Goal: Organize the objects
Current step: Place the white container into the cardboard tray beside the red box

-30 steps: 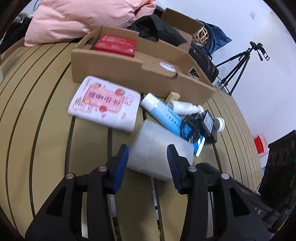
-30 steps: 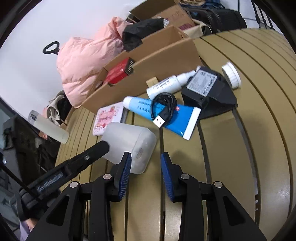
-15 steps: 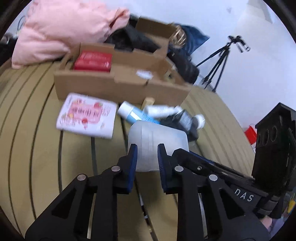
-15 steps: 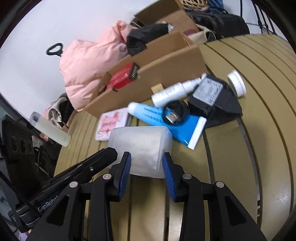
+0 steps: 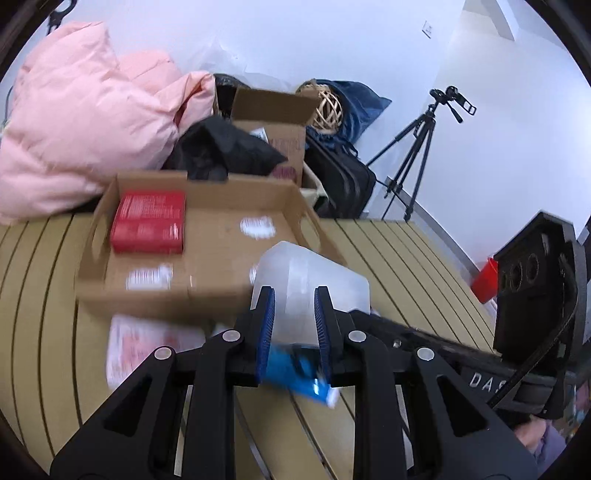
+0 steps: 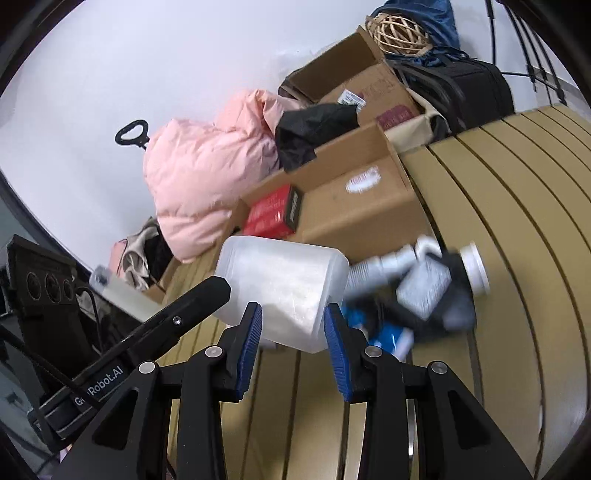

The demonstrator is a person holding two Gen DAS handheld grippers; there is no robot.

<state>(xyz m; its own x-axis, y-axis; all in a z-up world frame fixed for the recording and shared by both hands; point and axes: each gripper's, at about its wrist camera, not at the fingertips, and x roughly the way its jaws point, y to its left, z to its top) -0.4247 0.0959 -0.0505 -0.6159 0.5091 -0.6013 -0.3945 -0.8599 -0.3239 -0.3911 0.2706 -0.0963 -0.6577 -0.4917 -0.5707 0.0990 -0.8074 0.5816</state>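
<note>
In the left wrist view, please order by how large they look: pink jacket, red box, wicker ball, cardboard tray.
1. pink jacket
2. cardboard tray
3. red box
4. wicker ball, though it lies farthest back, so its true size is unsure.

Two claws, left [image 5: 291, 325] and right [image 6: 293, 343]; one frosted plastic jar [image 6: 284, 291]; two cardboard boxes, one open tray [image 5: 207, 273] and one behind [image 5: 273, 125]. One red packet [image 5: 149, 221], one blue tube [image 5: 295, 373], one pink booklet [image 5: 147, 343], one white bottle [image 6: 384, 267]. One tripod [image 5: 421, 147], one wicker ball [image 6: 397, 31], one pink jacket [image 5: 85, 140].
</note>
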